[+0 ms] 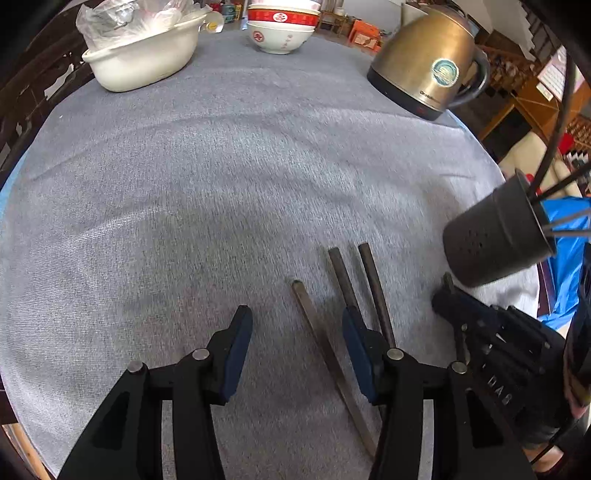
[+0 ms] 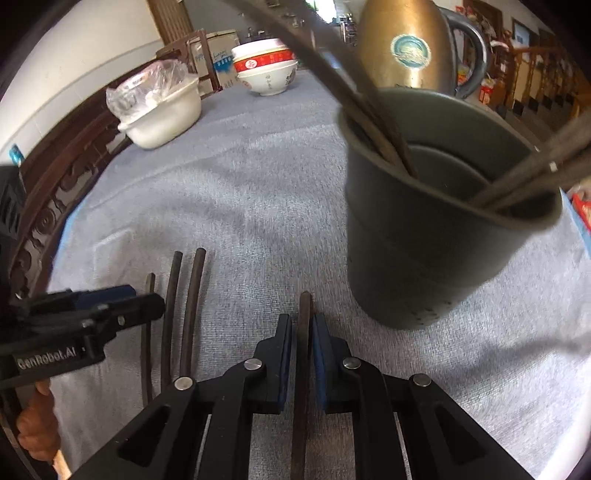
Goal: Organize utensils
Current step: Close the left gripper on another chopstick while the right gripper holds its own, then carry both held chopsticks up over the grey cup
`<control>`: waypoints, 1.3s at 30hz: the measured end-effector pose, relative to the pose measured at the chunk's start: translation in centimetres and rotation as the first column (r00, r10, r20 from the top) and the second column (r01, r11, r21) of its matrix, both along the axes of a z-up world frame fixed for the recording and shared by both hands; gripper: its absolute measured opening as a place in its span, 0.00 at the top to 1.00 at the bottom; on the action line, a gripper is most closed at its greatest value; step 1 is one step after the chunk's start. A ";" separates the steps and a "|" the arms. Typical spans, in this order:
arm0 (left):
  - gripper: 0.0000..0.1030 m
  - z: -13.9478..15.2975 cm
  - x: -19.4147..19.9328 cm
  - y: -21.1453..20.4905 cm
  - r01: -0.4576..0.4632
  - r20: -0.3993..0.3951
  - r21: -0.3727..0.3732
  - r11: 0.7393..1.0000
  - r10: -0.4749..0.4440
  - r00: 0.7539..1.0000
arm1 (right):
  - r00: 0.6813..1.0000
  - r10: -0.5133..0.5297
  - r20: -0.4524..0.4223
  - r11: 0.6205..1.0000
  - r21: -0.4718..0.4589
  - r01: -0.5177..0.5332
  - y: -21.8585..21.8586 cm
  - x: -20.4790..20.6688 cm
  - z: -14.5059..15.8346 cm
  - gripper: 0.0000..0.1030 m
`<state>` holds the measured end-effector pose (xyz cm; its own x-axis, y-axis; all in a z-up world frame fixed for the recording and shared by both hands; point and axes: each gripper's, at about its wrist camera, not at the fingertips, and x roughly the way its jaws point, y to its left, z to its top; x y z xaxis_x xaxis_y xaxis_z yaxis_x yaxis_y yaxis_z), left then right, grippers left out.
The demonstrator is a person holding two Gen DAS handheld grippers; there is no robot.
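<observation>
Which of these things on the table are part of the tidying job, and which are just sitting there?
Part of the job:
- chopstick held in the right gripper
- three loose chopsticks on the cloth
- dark utensil holder with chopsticks already in it
- left gripper, open

Just sitting there:
- electric kettle
- stacked bowls
- white basin

A round table (image 1: pixel 221 166) under a grey cloth bears a cream basin (image 1: pixel 142 61) at eleven o'clock, stacked bowls (image 1: pixel 280 35) at twelve, a brass kettle (image 1: pixel 424 62) at one, a dark holder (image 1: pixel 495 240) at three, and three chopsticks (image 1: pixel 373 284) at five.
</observation>
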<state>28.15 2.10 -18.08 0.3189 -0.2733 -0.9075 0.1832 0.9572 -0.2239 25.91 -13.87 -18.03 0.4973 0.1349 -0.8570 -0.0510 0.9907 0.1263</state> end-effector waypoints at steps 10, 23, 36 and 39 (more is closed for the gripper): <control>0.90 0.1 -0.3 -0.2 -0.013 0.006 -0.031 0.999 0.013 1.000 | 0.999 0.003 0.040 1.000 0.028 -0.004 -0.5 -1.3 0.9 0.94; 0.94 11.4 -6.1 0.7 0.008 0.276 -0.084 0.996 0.015 0.961 | 0.963 0.004 0.271 0.987 0.152 -0.046 -2.4 -6.7 9.4 0.94; 0.95 18.3 -11.3 -0.5 0.049 0.471 -0.081 0.996 -0.005 0.882 | 0.869 -0.045 0.493 0.986 0.160 -0.040 -3.1 -12.8 16.5 0.94; 0.94 19.4 -11.9 -0.5 0.046 0.498 -0.095 0.994 0.008 0.867 | 0.844 -0.070 0.532 0.986 0.166 -0.023 -3.7 -13.6 17.7 0.94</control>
